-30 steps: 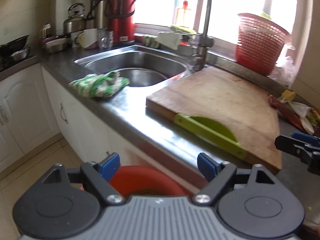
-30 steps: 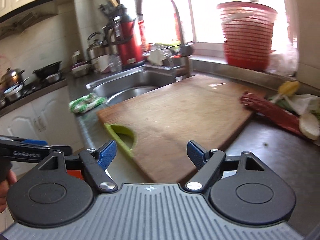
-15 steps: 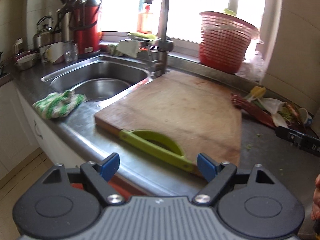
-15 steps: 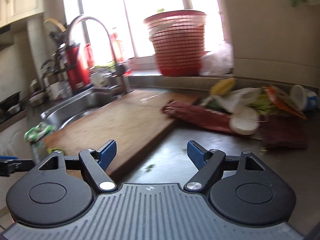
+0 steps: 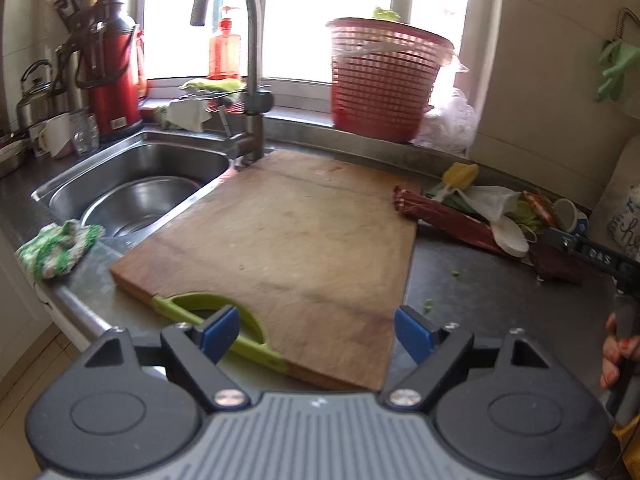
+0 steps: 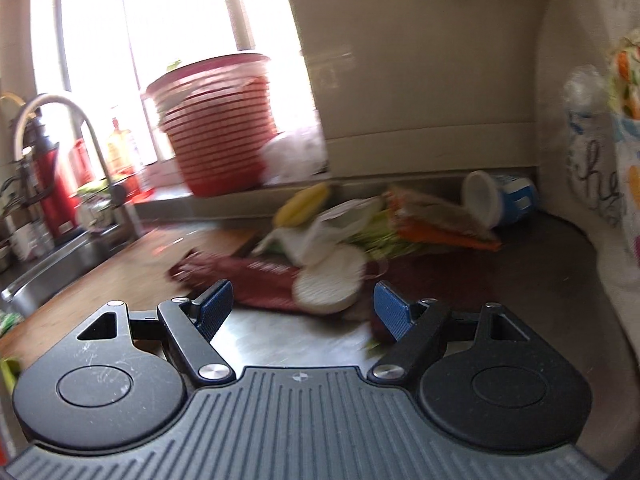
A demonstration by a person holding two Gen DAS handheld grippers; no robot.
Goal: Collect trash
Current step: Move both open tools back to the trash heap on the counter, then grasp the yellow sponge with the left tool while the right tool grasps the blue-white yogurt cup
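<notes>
Trash pile (image 6: 340,248) lies just ahead of the right gripper's (image 6: 300,308) spread fingers.

A lived-in home kitchen is shown: a steel sink (image 5: 136,184) with a gooseneck tap (image 5: 248,80), a worn wooden cutting board (image 5: 288,248) laid on the counter, kettle (image 5: 34,96) and red thermos (image 5: 114,80) parked by the window.

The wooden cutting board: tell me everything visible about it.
The cutting board is a large rectangular slab that looks like worn, stained brown wood, with a lime-green handle that looks like plastic, arched along its near short edge. It lies flat on the dark steel-looking counter, between the sink and the trash pile. Its far corner sits by the faucet base. Its top is bare. A dark red wrapper meets its far right edge. Neither tool touches it.
</notes>
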